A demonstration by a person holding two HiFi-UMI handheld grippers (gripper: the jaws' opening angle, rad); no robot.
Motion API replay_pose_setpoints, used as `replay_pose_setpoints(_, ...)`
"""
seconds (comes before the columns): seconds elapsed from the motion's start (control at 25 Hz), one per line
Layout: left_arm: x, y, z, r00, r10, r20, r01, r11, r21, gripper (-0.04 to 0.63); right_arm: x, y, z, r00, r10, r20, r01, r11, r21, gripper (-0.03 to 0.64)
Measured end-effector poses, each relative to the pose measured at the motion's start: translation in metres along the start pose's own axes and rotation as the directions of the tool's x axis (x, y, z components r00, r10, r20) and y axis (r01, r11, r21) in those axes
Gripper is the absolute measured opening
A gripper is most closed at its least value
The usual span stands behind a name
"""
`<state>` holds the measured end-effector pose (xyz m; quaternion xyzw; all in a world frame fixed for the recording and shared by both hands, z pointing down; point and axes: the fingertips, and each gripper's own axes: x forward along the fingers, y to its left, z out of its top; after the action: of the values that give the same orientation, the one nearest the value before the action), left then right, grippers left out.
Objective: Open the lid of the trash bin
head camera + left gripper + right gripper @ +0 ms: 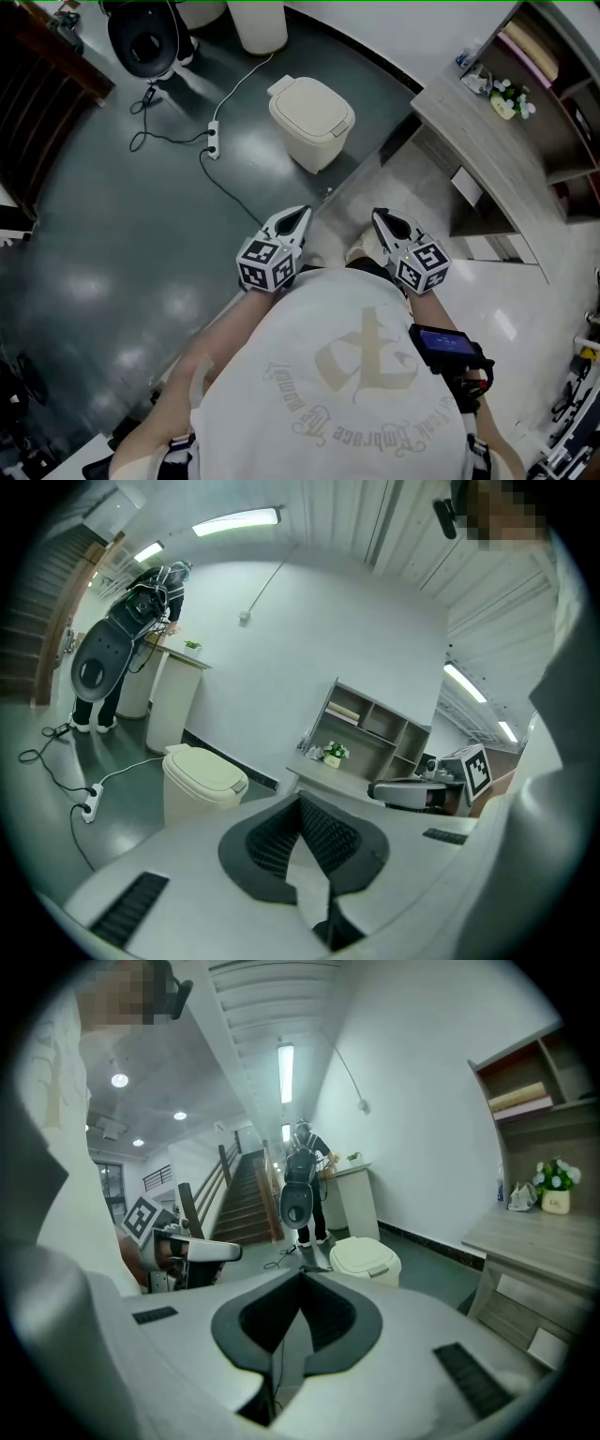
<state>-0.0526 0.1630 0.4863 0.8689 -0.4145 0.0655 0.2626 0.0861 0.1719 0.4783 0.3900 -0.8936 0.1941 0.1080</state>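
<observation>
The cream trash bin (312, 120) stands on the dark floor (112, 234) at 12 o'clock from the person, its lid (314, 101) down. The left claw (302, 215) and the right claw (379, 217) sit side by side near the person's chest, well apart from the bin, each drawn to a narrow point aimed toward 12 o'clock. A white power strip (214, 139) lies at the bin's 9 o'clock, and a wooden surface (469, 131) at its 3 o'clock.

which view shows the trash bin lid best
The head view: it looks down on the whole closed lid. The left gripper view shows the trash bin side-on, with the lid foreshortened. The right gripper view shows it smaller.
</observation>
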Motion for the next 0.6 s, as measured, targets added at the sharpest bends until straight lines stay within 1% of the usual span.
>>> replay_pose_setpoints(0.4, -0.008, 0.004, 0.009, 1.0, 0.003, 0.011, -0.003, 1.0, 0.011, 0.014, 0.004, 0.004, 0.004, 1.0, 0.003, -0.002, -0.003, 1.0, 0.006, 0.005)
replay_pose_setpoints(0.6, -0.009, 0.015, 0.015, 1.0, 0.019, 0.017, -0.019, 1.0, 0.012, 0.014, 0.015, 0.005, 0.008, 1.0, 0.015, -0.002, -0.015, 1.0, 0.0, 0.005)
